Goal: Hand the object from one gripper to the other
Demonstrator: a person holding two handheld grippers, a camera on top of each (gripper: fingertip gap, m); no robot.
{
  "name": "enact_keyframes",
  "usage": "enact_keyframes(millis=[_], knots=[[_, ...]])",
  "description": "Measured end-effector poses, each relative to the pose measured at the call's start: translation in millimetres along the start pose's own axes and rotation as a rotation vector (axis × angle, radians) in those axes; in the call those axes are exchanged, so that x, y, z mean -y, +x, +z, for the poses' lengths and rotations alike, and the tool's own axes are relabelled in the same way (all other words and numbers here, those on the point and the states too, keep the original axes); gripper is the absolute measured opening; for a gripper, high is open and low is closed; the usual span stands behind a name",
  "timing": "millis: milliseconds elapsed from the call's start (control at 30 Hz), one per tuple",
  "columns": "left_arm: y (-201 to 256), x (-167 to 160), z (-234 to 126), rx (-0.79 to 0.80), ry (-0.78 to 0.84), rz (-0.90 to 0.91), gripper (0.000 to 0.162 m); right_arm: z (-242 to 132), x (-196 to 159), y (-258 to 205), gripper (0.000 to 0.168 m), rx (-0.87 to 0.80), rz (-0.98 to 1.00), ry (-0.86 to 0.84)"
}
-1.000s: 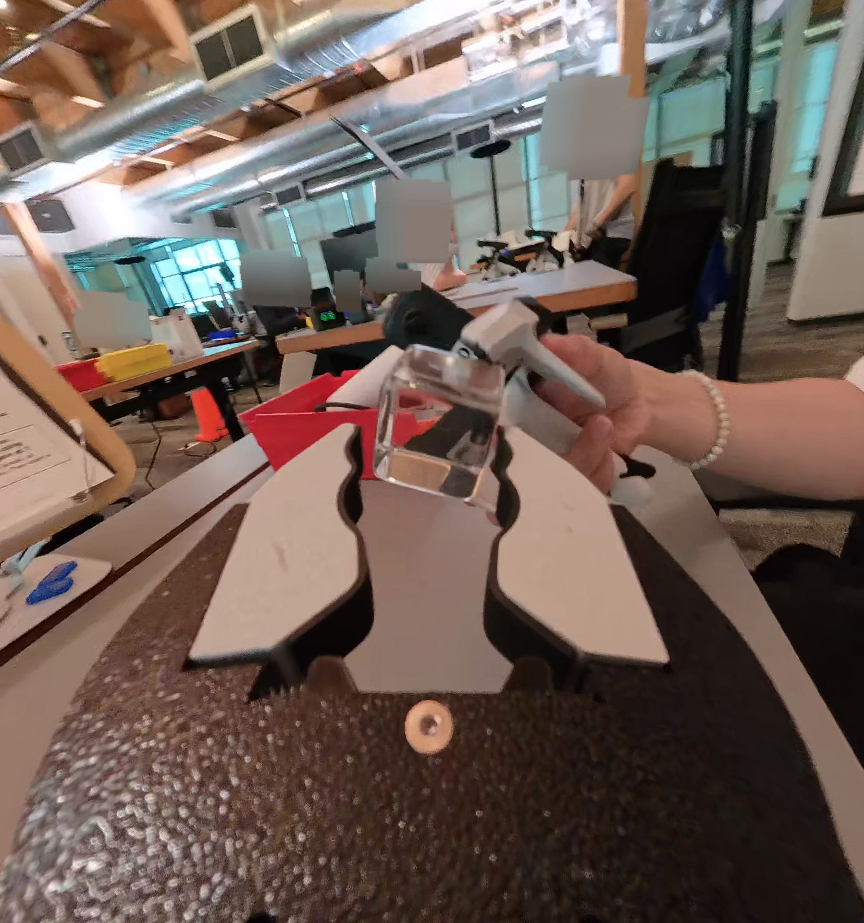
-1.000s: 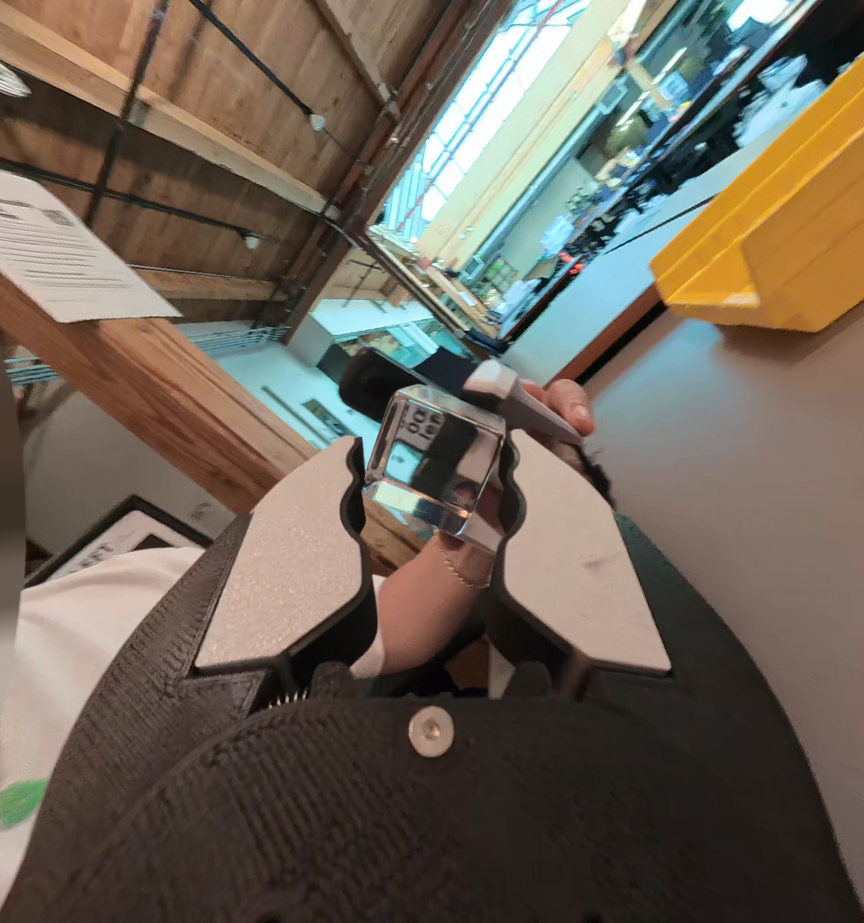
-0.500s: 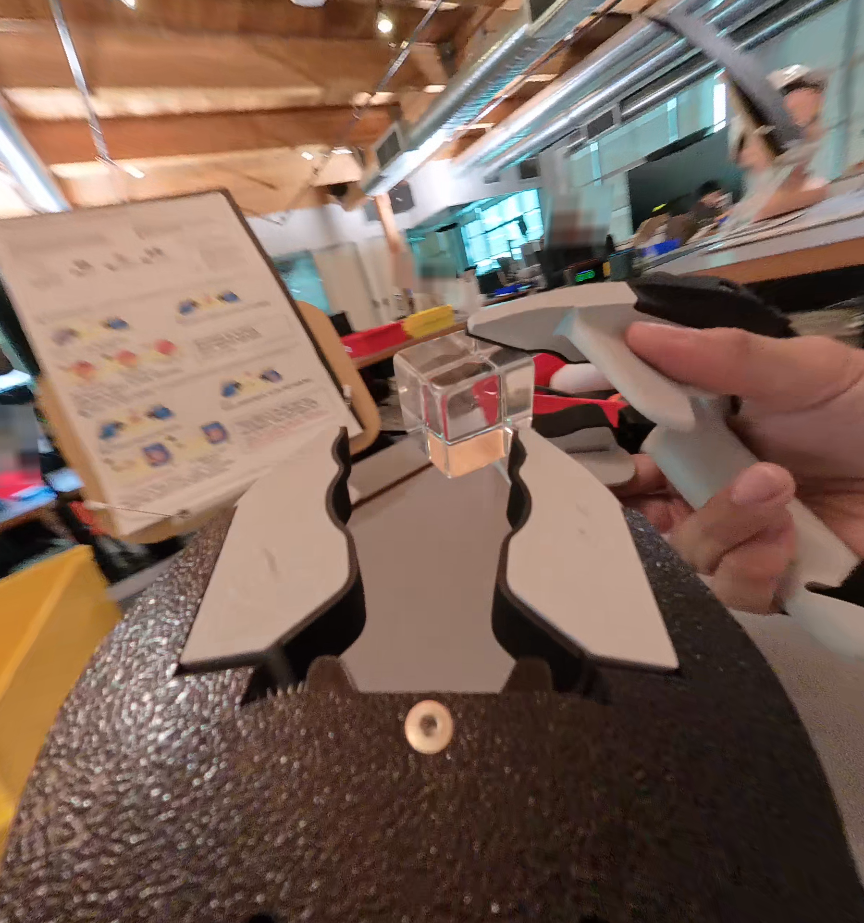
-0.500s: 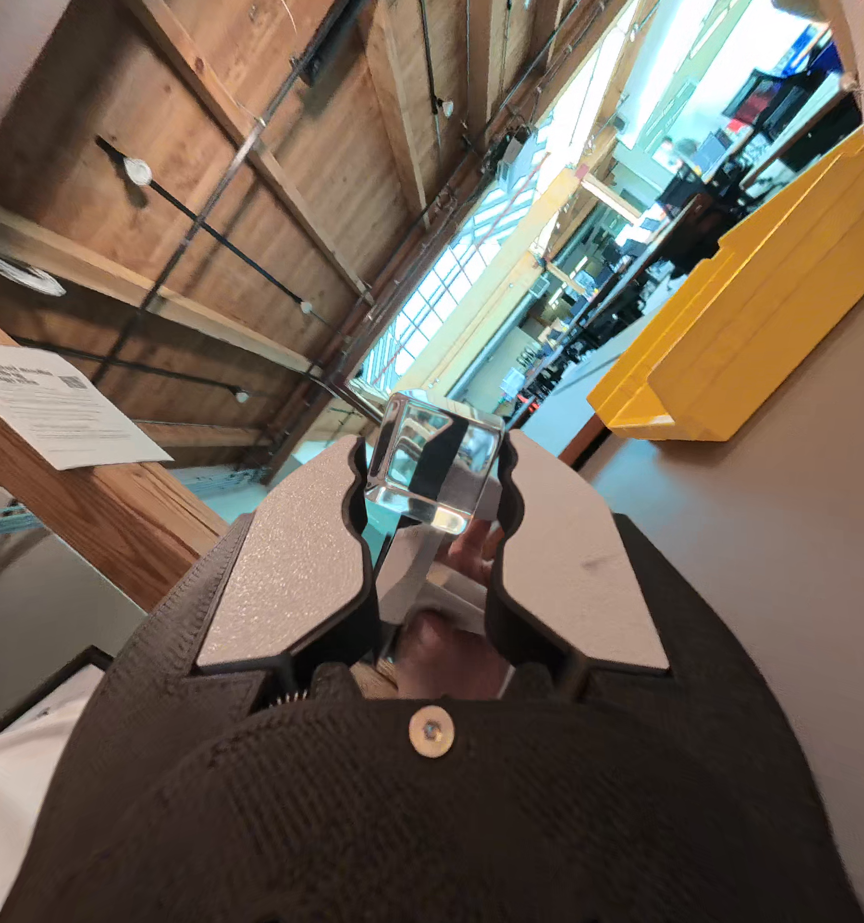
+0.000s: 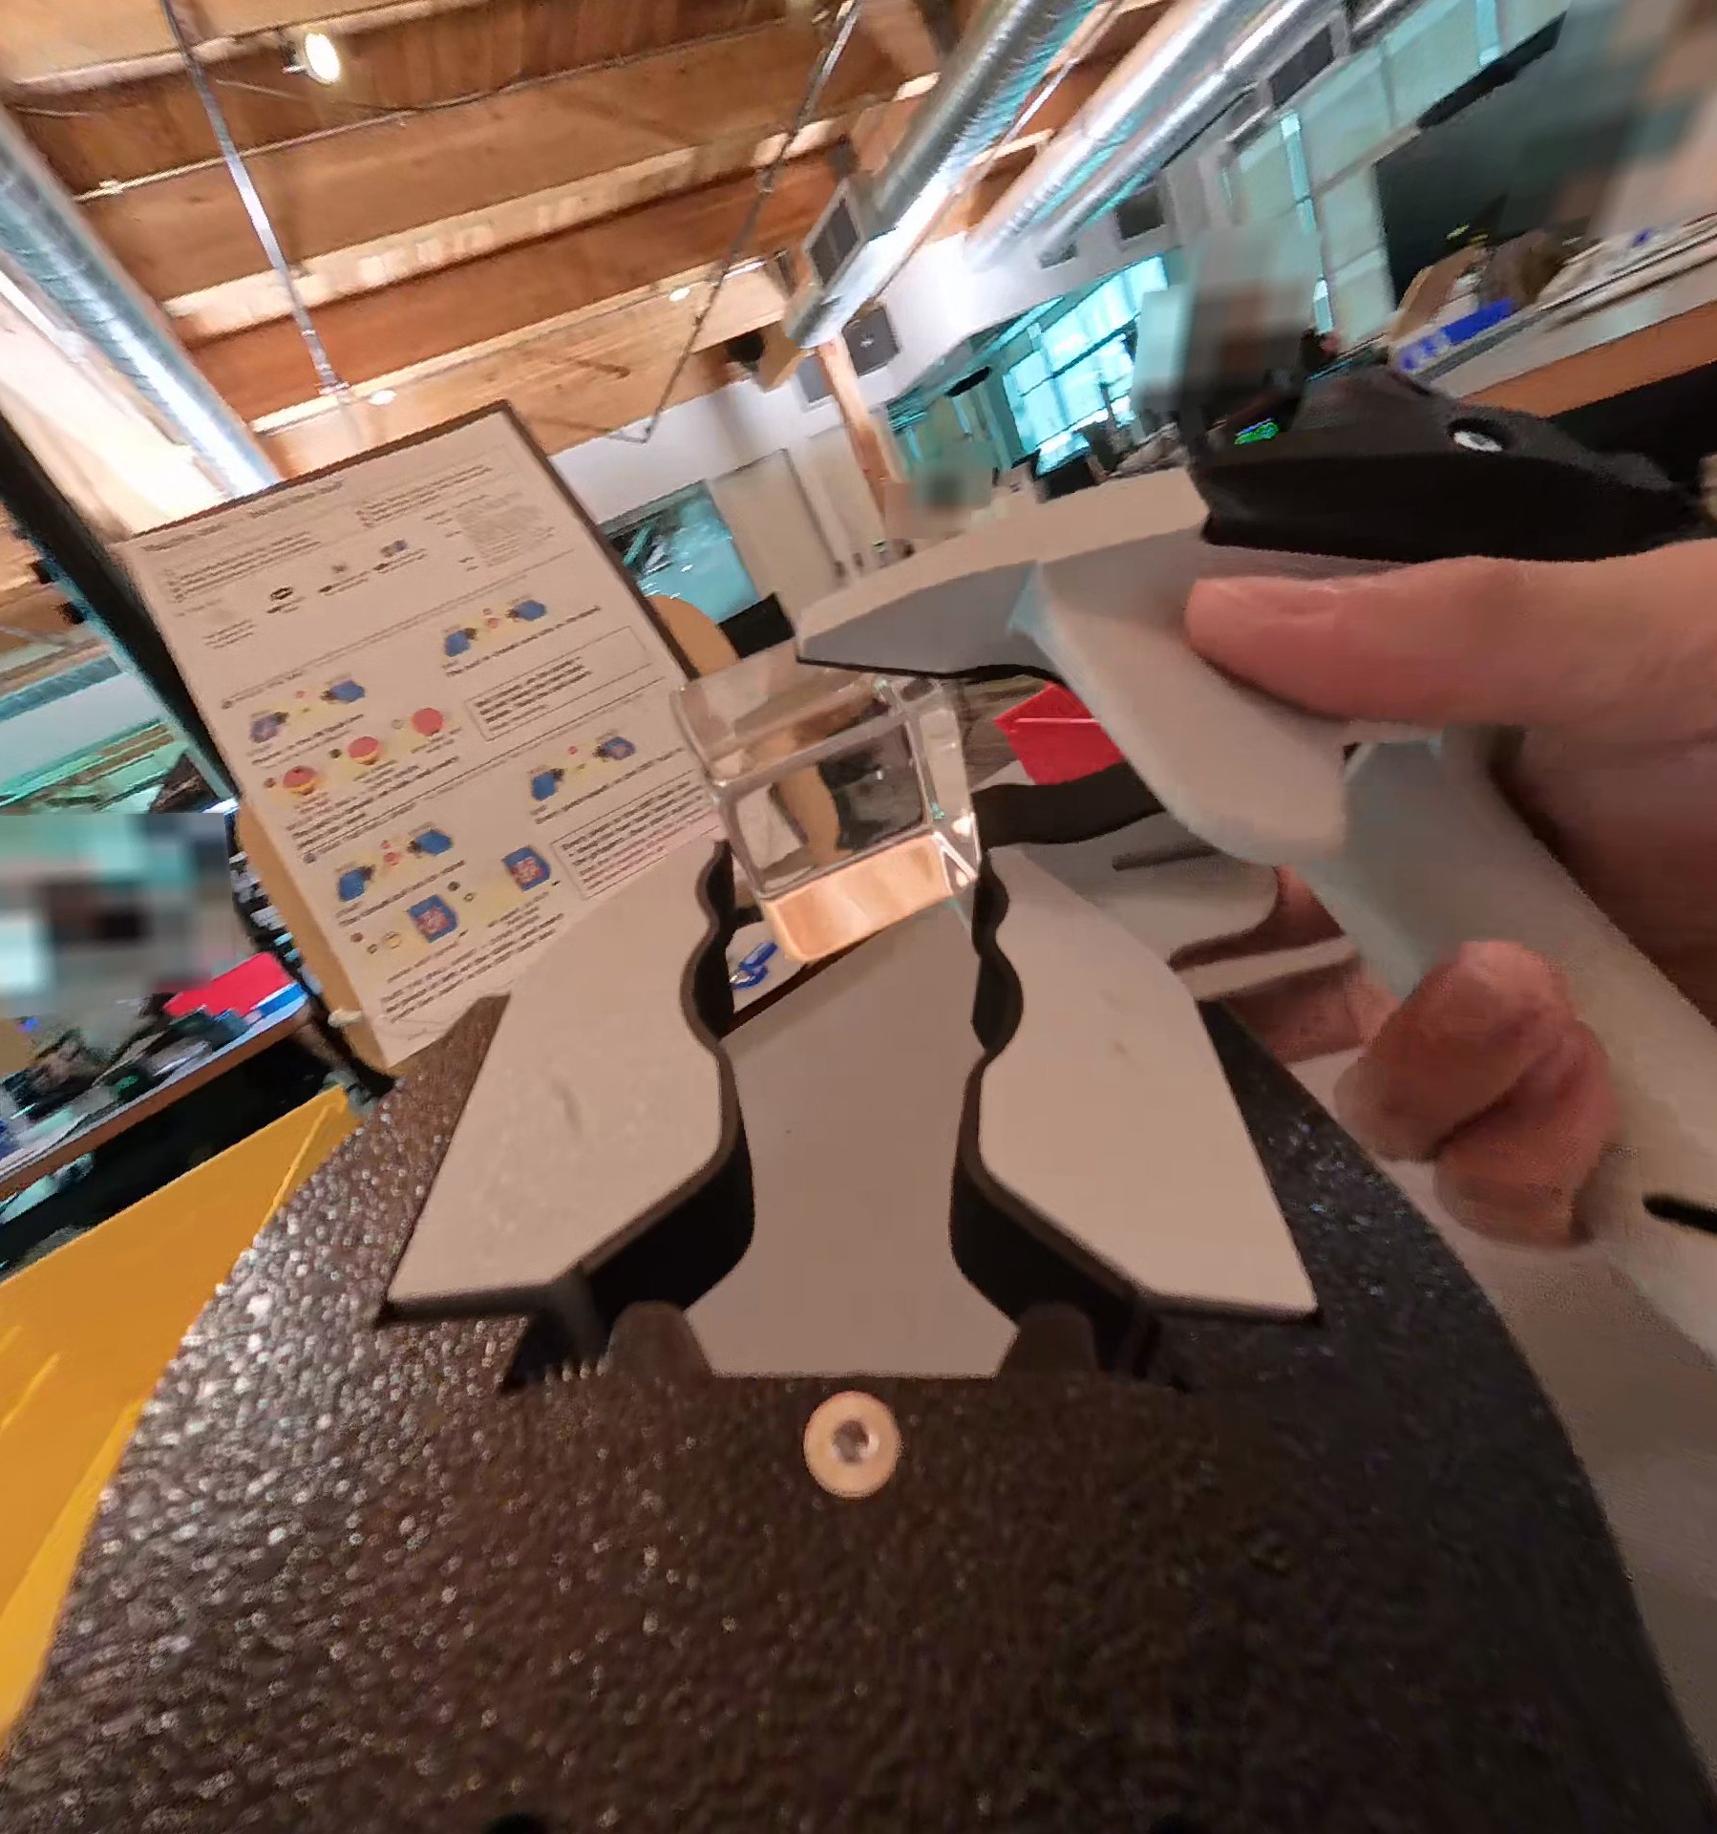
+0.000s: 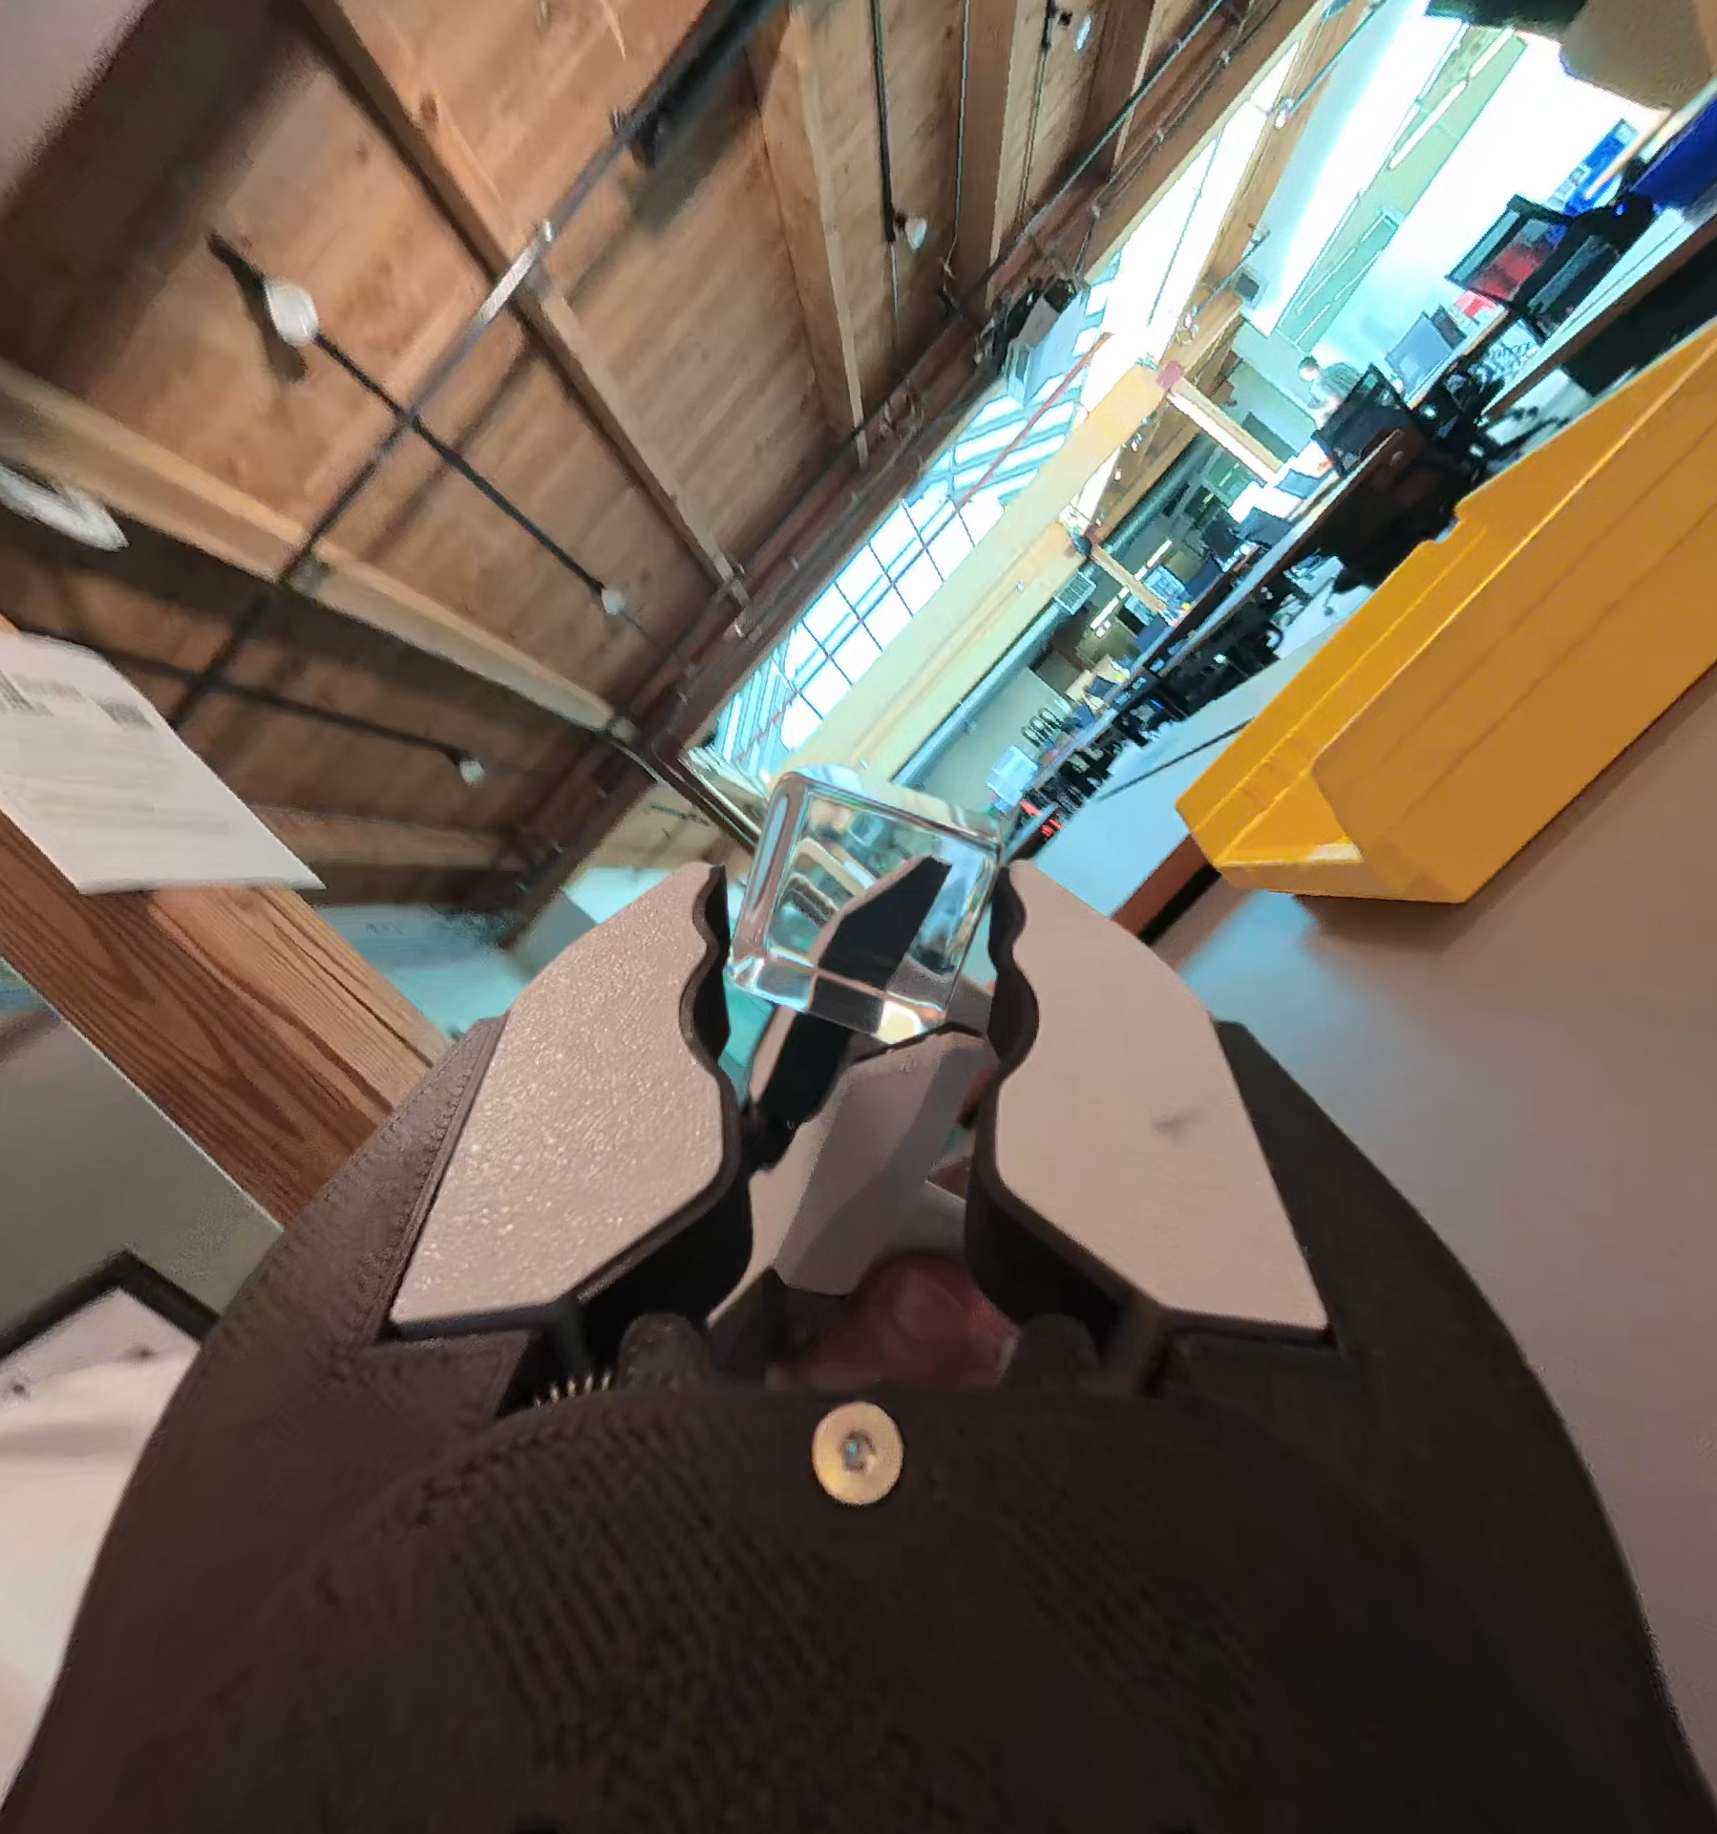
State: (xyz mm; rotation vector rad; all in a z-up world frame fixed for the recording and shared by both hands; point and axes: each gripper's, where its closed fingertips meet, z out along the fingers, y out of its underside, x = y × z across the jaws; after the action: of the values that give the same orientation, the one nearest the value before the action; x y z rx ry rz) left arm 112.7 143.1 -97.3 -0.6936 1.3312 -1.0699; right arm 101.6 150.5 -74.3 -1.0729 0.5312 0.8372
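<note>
Left wrist view: the left tool point(image 5: 850, 883) points at a clear cube point(image 5: 825, 794), which sits in the air right at its tips, one finger close on each side. I cannot tell whether they press on the cube or only flank it. The right tool point(image 5: 894, 734) comes in from the right, held by a hand point(image 5: 1529, 794), with one grey finger lying across the top of the cube. A printed board point(image 5: 418, 715) stands behind

Right wrist view: the right tool's tips sit against two opposite faces of the cube and appear to be pinching it. The left tool shows through the gap below. A yellow bin point(image 6: 1480, 695) rests on the grey surface point(image 6: 1430, 1092) off to the right, well apart from the cube

Risk, as I judge it: the cube is smooth and slick, and both tools hold it only at their very tips. If the right tool lets go before the left has a firm pinch, the cube drops to the surface. If both squeeze on crossed axes and one hand twists, the cube could squirt out sideways. Its clear faces also make contact hard to confirm by eye
</note>
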Motion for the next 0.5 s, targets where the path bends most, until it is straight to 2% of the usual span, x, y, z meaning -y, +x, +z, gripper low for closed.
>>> enact_keyframes(millis=[33,100,167,267,367,433,500], knots=[[-0.5,1.8,0.4,-0.036,0.014,-0.006,0.045,-1.7,-0.1,-1.6,0.051,0.003,-0.059,-0.038],[-0.4,3.6,0.6,-0.149,0.024,-0.046,0.045,-7.0,1.8,-5.3,0.064,0.003,-0.201,-0.129],[12.2,6.4,-5.8,-0.397,0.042,-0.113,0.045,-16.9,5.9,-5.1,0.077,-0.029,-0.4,-0.223],[27.8,16.2,-35.2,-0.781,0.115,-0.261,0.043,-35.0,2.3,-8.6,0.088,-0.02,-0.652,-0.353],[30.4,15.5,-52.5,-0.937,0.147,-0.322,0.043,-42.5,-11.9,-21.0,0.083,0.079,-0.68,-0.434],[31.6,16.6,-57.2,-0.982,0.192,-0.365,0.043,-39.2,-19.1,-27.5,0.074,0.129,-0.662,-0.443],[33.3,16.1,-59.0,-1.021,0.215,-0.431,0.042,-35.1,-25.6,-25.8,0.074,0.13,-0.678,-0.449]])
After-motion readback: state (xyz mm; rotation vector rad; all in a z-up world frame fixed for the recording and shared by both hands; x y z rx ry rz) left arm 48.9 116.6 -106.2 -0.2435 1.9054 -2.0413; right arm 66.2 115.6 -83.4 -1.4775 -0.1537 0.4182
